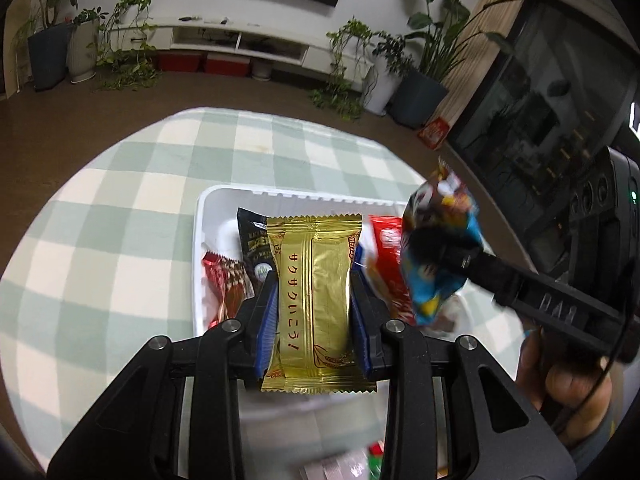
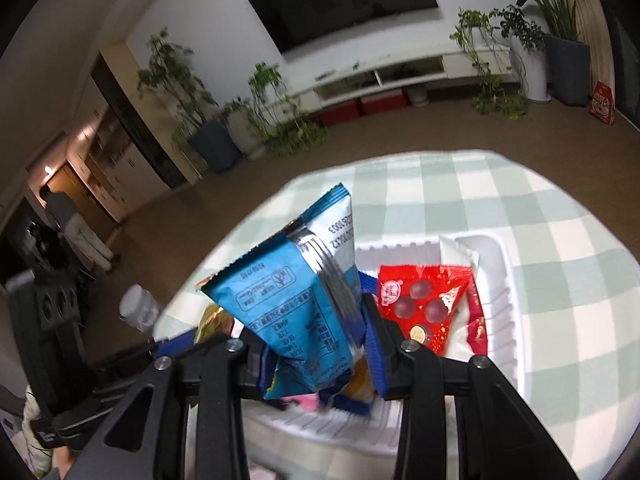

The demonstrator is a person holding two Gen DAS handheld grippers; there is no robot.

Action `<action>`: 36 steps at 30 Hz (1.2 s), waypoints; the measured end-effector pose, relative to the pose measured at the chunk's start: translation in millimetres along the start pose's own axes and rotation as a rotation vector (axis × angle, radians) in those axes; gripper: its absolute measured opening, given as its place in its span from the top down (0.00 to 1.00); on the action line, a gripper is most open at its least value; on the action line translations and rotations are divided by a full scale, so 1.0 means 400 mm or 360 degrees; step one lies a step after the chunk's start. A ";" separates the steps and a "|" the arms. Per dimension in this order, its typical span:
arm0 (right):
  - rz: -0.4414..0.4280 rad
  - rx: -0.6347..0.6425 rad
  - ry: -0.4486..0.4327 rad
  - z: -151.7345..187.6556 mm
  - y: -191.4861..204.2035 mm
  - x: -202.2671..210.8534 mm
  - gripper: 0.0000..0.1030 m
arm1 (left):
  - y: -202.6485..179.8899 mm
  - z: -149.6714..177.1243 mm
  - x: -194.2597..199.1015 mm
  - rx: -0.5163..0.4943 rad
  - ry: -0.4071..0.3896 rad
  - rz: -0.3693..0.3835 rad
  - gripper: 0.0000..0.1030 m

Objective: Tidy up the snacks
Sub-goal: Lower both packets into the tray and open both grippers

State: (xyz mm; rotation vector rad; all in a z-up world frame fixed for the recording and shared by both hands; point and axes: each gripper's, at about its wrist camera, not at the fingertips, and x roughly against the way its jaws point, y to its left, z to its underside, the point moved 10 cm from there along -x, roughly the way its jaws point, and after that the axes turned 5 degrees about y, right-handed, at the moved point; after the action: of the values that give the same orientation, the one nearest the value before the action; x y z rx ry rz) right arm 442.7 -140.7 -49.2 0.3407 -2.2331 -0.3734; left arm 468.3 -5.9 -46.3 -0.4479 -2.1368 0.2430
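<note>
Snacks: a flat gold foil wafer packet (image 1: 314, 300) is clamped across its width in the left tool (image 1: 314, 320), and a crinkled blue plastic snack bag (image 2: 296, 304) is pinched in the right tool (image 2: 316, 344). Both hang above the white foam tray (image 1: 200, 248) on the green-checked worktop (image 1: 120, 184), apparently ready for placing among the red packets (image 2: 424, 300) inside it.

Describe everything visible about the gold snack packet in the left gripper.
The gold snack packet is a shiny foil pillow pack, sealed, with serrated ends, a lengthwise back seam and red Japanese lettering down one side. It points lengthwise away from the camera, clamped at its long edges between the blue pads of the left gripper, held above the white tray. Only the pads appear to touch it.
</note>
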 end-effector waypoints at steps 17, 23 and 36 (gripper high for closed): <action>0.0182 0.0144 0.0199 0.067 -0.062 -0.157 0.63 | 0.042 0.017 -0.170 -0.0058 0.0078 -0.0154 0.71; 0.0194 0.0168 0.0194 0.072 -0.057 -0.165 0.64 | 0.043 0.029 -0.163 -0.0064 0.0073 -0.0152 0.71; 0.0188 0.0175 0.0193 0.071 -0.052 -0.161 0.64 | 0.049 0.030 -0.172 -0.0080 0.0064 -0.0197 0.71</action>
State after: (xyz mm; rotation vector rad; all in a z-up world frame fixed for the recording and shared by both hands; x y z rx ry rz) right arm 463.3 -132.2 -119.1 0.2800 -2.1470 -0.1632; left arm 498.6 -15.9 -111.3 -0.3452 -2.1256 0.1094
